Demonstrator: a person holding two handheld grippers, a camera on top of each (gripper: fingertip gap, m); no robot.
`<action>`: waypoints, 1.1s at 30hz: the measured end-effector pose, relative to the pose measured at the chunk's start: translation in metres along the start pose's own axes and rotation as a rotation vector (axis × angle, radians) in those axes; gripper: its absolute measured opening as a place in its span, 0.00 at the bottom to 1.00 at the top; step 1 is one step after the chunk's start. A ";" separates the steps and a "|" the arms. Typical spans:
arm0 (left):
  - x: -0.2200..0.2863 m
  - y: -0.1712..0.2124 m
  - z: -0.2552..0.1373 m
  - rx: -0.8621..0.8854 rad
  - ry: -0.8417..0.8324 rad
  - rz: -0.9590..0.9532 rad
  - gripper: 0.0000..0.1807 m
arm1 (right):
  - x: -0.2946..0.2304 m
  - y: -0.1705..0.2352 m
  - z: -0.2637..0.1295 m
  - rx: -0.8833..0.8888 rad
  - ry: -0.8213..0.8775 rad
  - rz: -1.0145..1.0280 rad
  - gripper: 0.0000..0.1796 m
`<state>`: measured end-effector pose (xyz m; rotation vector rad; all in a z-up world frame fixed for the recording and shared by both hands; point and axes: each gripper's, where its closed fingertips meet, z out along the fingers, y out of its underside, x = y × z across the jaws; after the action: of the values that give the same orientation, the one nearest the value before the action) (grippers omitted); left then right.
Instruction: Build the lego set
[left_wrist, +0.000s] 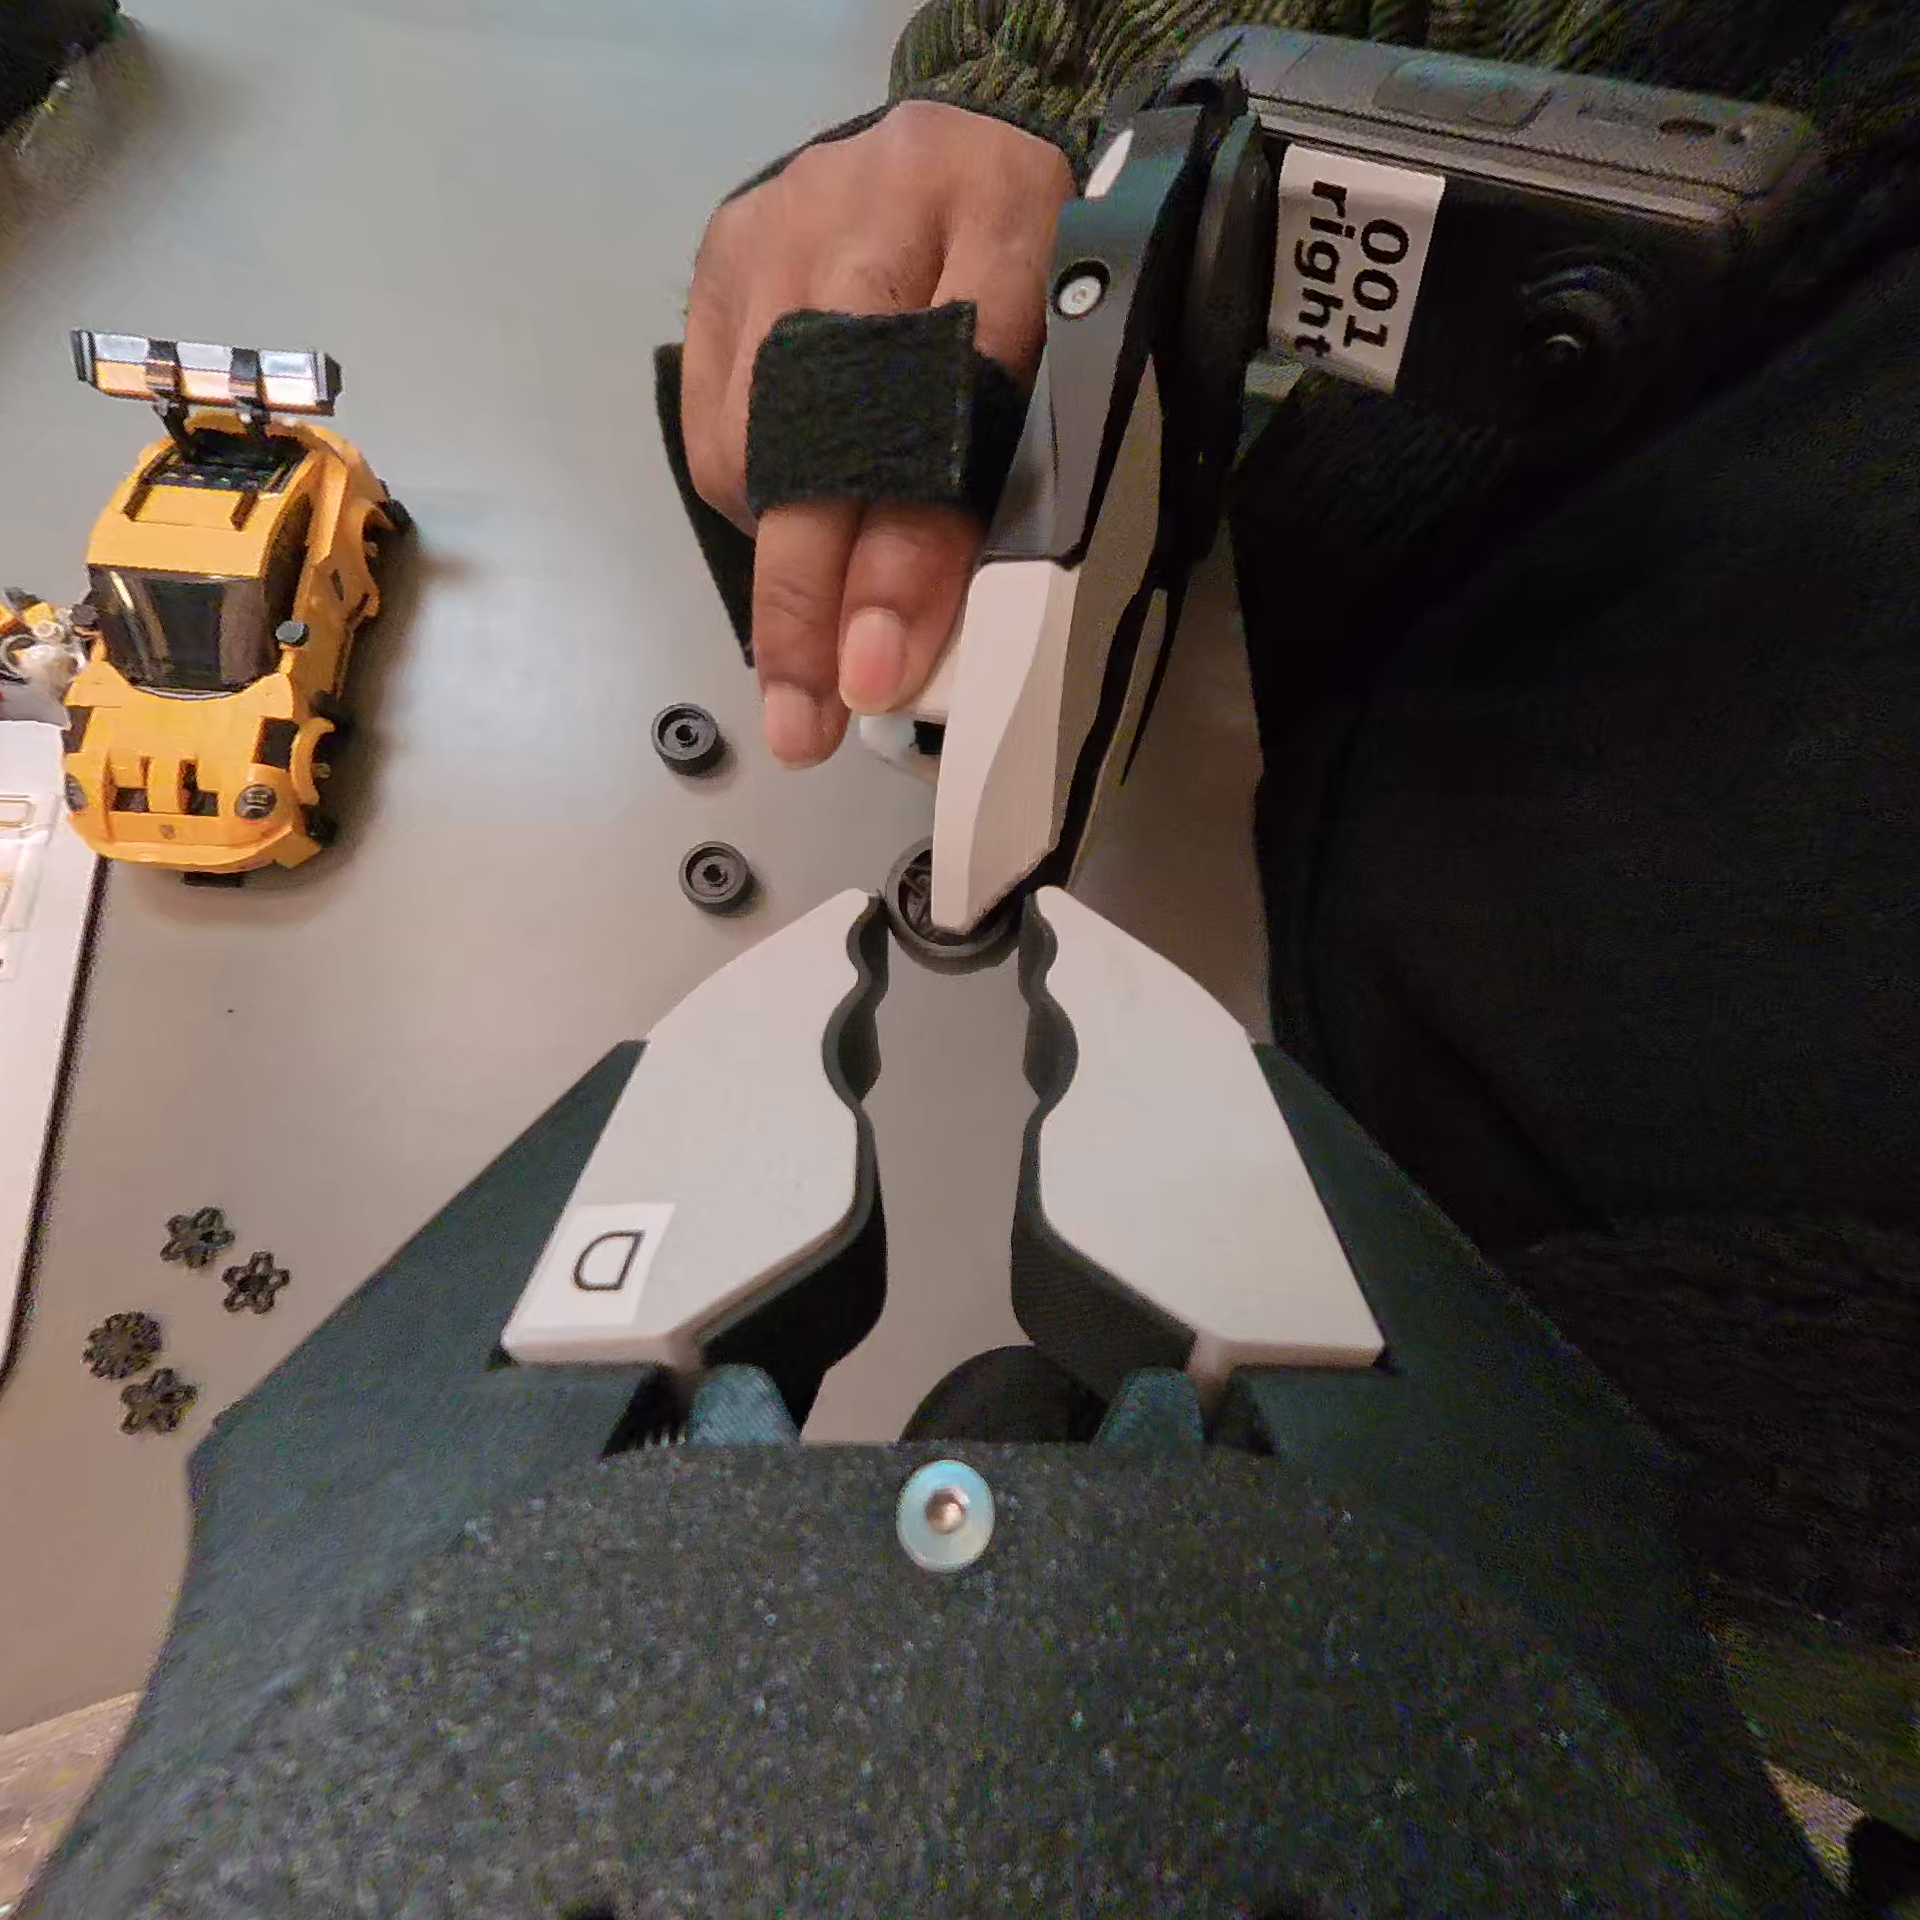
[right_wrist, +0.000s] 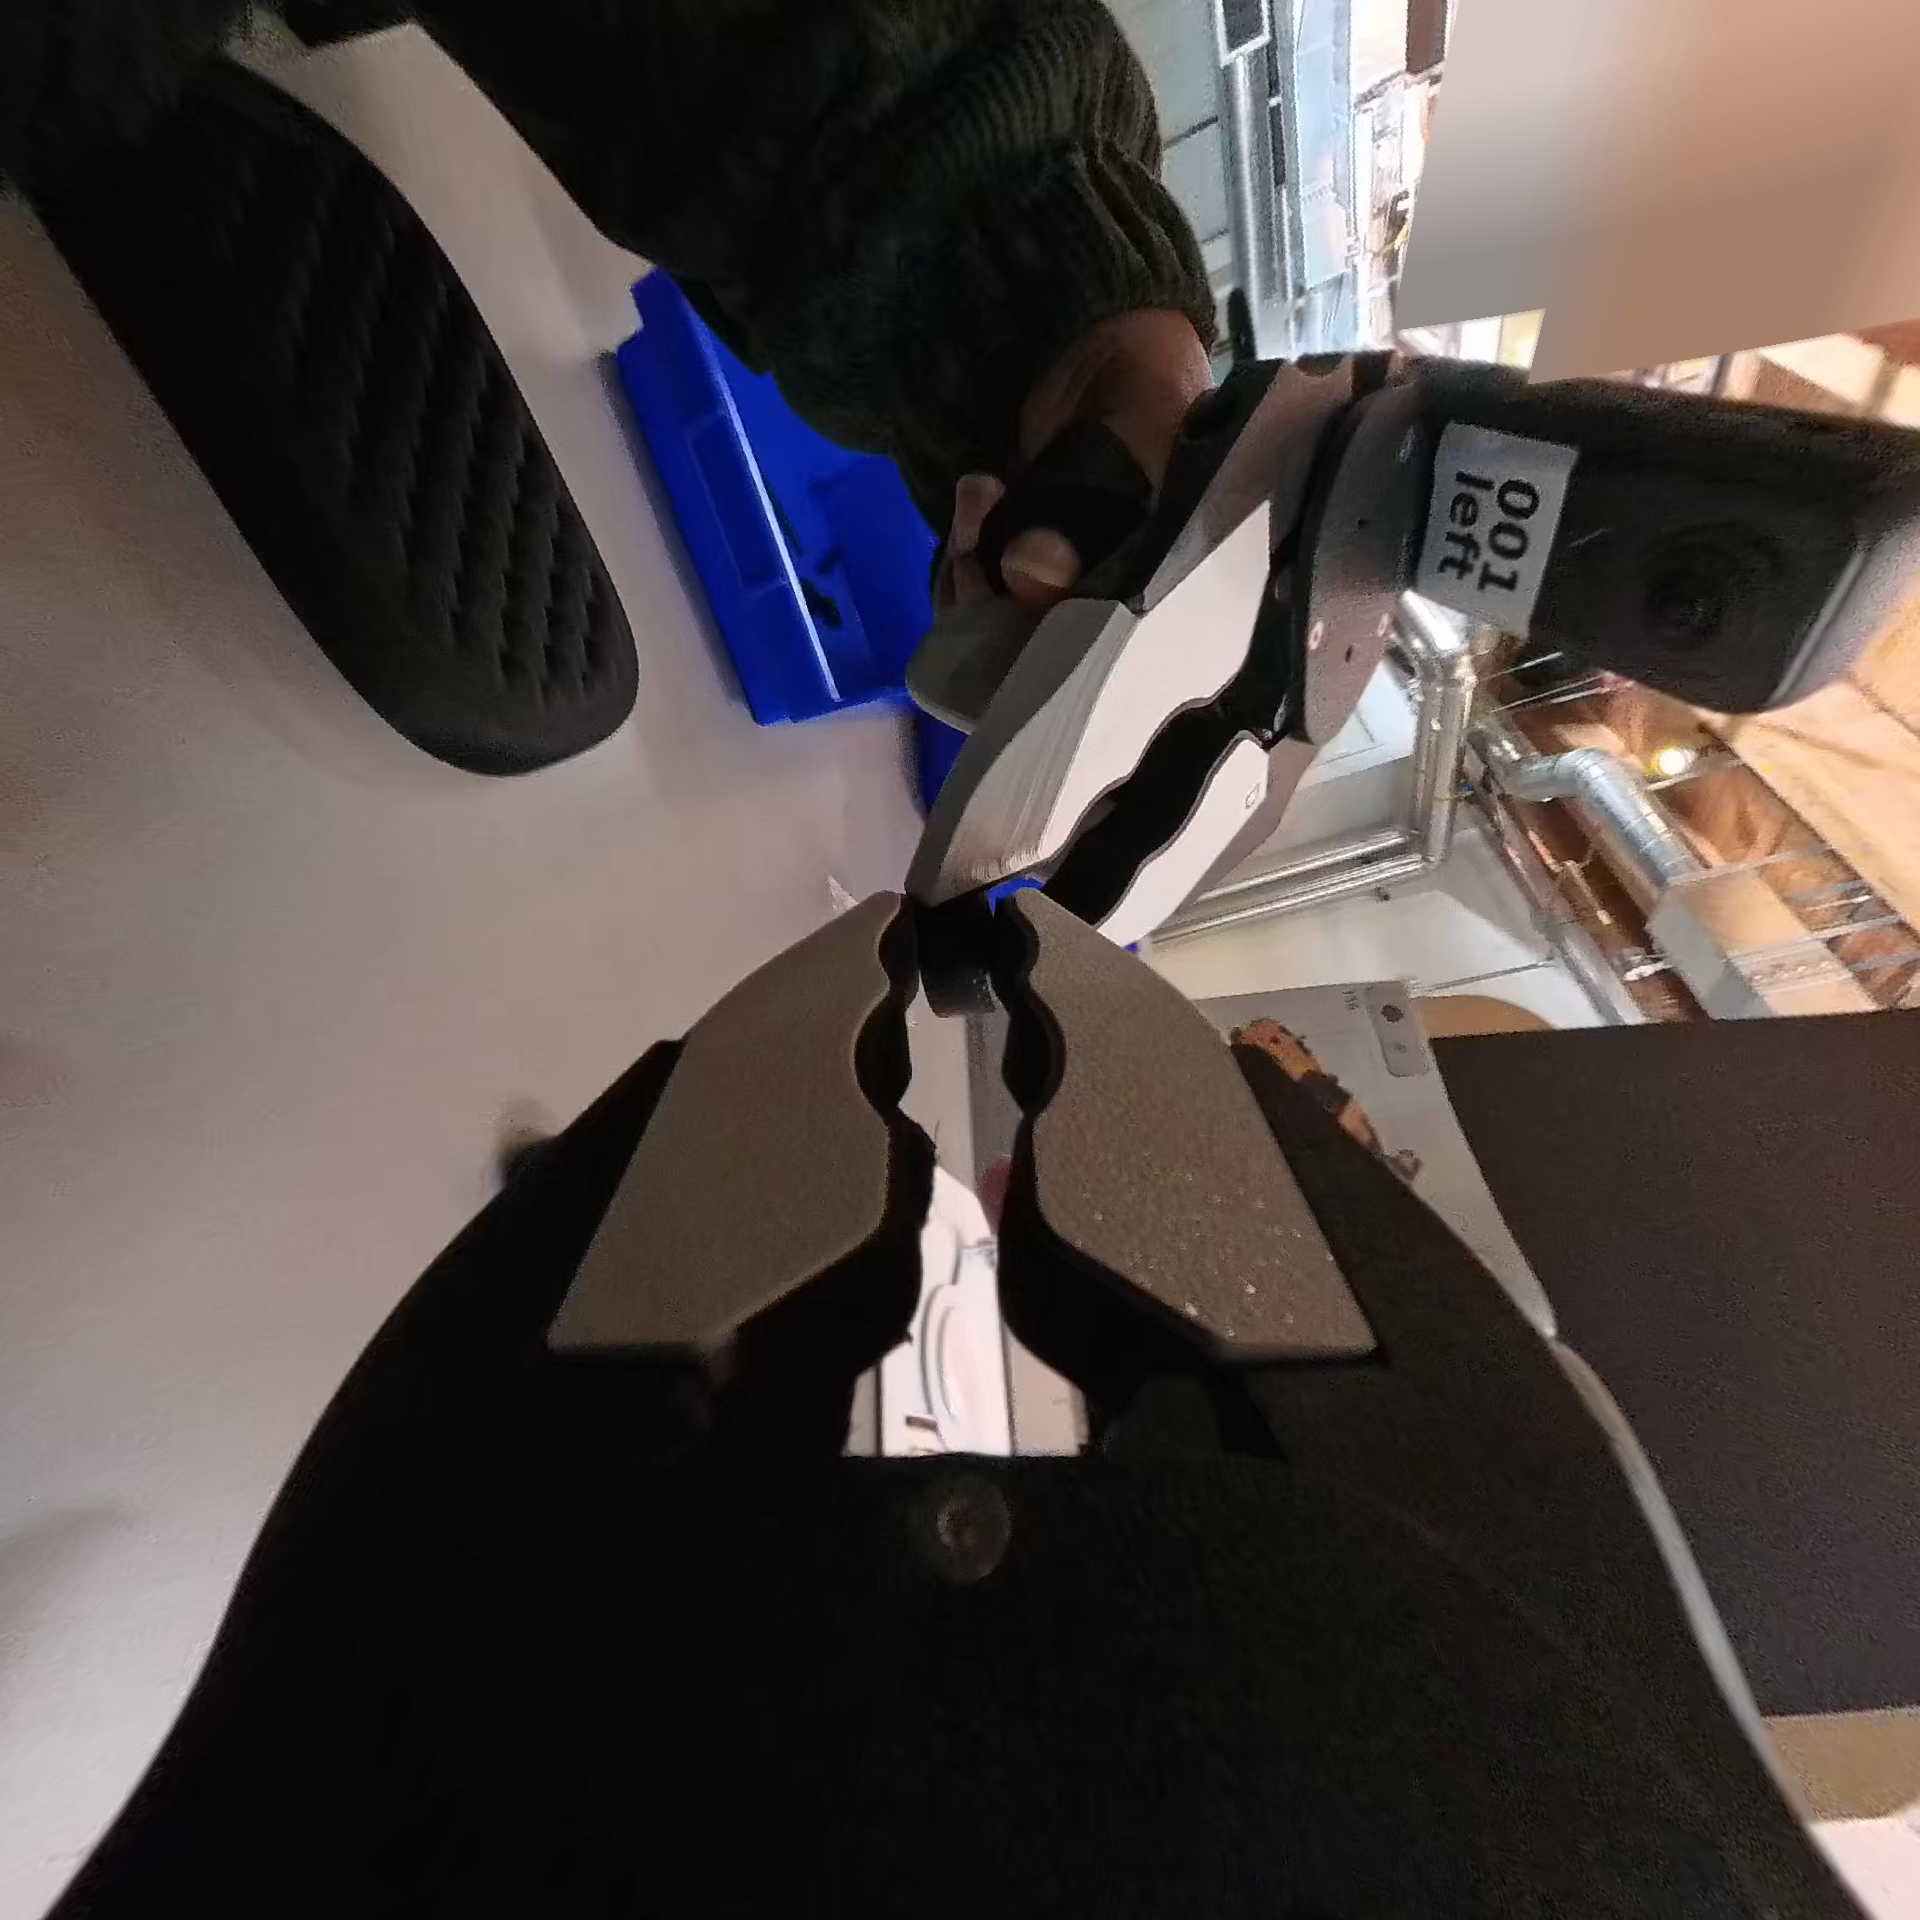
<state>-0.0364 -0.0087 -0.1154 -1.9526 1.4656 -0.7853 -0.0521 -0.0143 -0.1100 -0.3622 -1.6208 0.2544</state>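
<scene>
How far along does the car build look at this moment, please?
The yellow car body looks assembled but shows no wheels. In hand: the left gripper and right gripper both pinch one black wheel. Left: two loose wheels and four small black rim pieces on the table.

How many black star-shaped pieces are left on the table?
4, all at the table's lower left in the left wrist view: two upper, two lower. More may be hidden behind the gripper.
</scene>
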 end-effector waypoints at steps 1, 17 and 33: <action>0.002 0.000 0.000 0.001 0.009 -0.003 0.13 | 0.000 -0.002 0.000 0.001 -0.012 0.030 0.07; 0.001 -0.022 -0.021 0.283 -0.202 0.194 0.14 | 0.031 -0.007 -0.016 0.223 -0.013 0.753 0.07; 0.006 -0.026 -0.011 0.360 -0.408 0.381 0.07 | 0.029 -0.016 -0.019 0.278 -0.051 0.768 0.07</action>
<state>-0.0266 -0.0093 -0.0878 -1.4034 1.2850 -0.4119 -0.0359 -0.0192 -0.0756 -0.7553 -1.4072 1.0631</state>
